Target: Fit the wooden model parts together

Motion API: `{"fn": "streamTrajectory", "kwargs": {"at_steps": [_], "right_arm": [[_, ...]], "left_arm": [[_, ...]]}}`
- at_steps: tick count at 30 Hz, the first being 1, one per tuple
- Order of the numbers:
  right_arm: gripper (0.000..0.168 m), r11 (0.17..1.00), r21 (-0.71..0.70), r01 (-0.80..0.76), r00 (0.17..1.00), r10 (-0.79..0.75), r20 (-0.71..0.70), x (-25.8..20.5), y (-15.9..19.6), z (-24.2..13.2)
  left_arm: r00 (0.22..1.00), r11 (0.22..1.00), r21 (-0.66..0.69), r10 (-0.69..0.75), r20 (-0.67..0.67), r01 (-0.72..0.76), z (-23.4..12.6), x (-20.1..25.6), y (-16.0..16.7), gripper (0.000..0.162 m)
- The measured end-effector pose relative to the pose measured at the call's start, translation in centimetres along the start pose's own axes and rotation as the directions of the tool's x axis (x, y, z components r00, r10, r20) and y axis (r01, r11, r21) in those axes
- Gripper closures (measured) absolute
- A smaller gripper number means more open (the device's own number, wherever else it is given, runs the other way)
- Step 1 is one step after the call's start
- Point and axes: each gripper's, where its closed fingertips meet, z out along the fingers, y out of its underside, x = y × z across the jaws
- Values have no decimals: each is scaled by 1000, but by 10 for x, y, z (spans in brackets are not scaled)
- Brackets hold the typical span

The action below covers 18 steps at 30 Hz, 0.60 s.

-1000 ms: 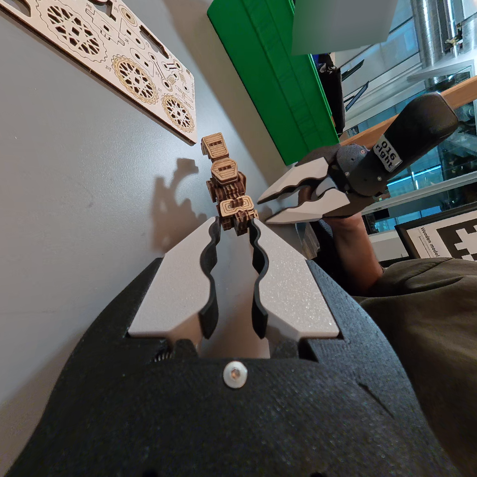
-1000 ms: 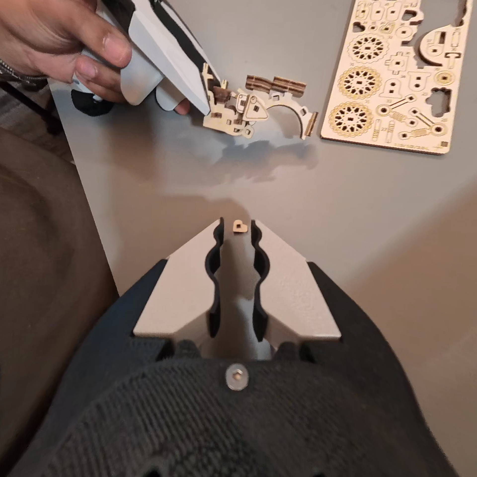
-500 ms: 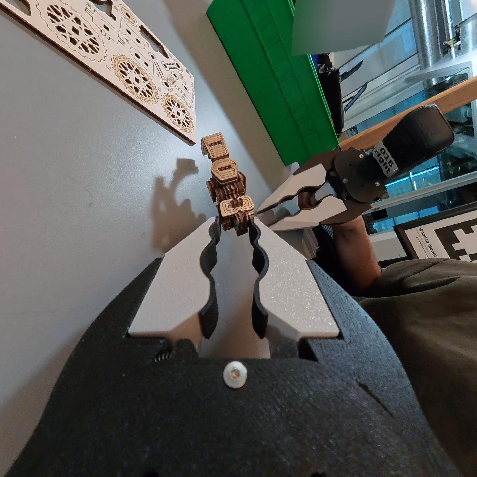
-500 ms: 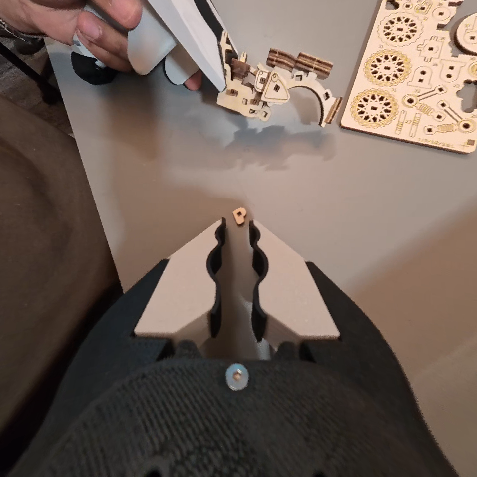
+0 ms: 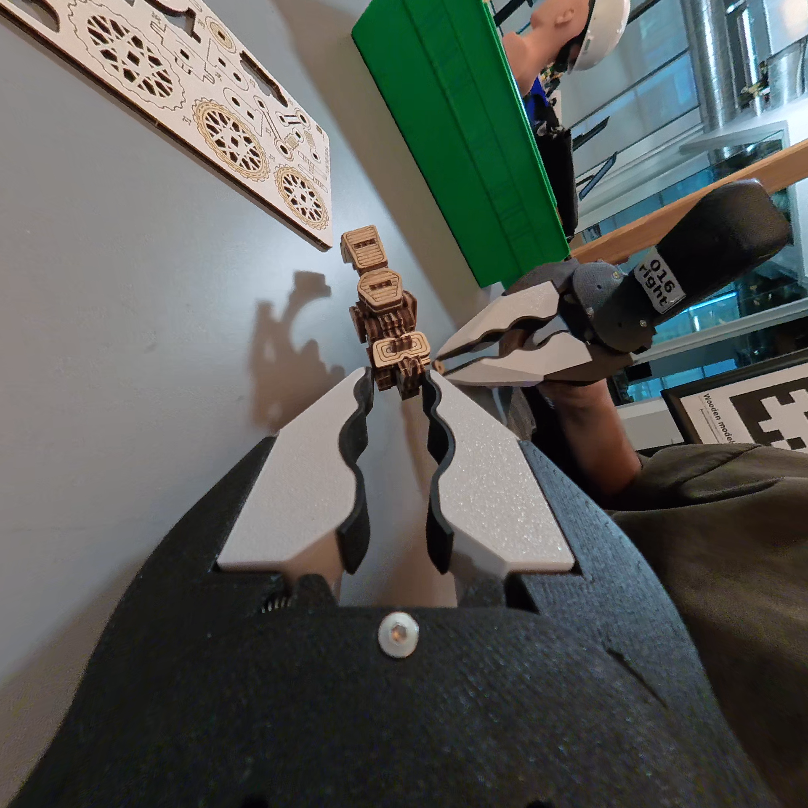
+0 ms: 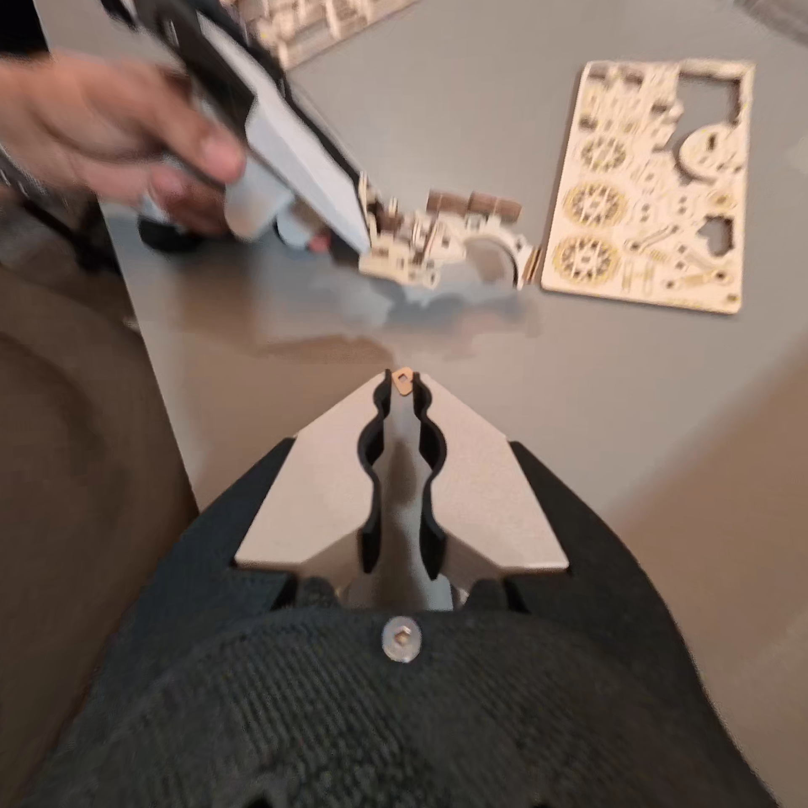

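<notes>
Since both are thin laser-cut plywood, the half-built model and the small loose piece should weigh almost nothing, stay stiff, and snap at their tabs if squeezed across the grain, so flat faces and thick stacked blocks look like the places to take hold. On the left, the left tongs are closed most of the way onto the near end of the model, which stands on the grey table just past their tips, one sheet of uncut parts lying beyond it. Moving right, the right tongs are nearly closed and pinch the small piece by its edges at their very tips, in the air, apart from the model, just beside the left tongs' tips. By count: one model, one loose piece, two tongs; the right camera shows one sheet clearly beside the model and what may be a second, blurred, at the top edge
</notes>
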Motion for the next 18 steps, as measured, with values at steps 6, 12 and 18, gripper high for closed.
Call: {"fn": "streamTrajectory", "kwargs": {"at_steps": [6,12,18], "right_arm": [[161,931,294,-217,976,213,47,-3,-54,-4],[161,898,400,-186,974,222,-44,9,-71,-16],[161,880,419,-223,965,260,-32,9,-73,-17]], "left_arm": [[989,988,122,-84,-122,99,1,19,-11,142],[968,962,209,-131,-213,176,2,34,-16,142],[981,960,255,-72,-179,117,3,38,-17,142]]}}
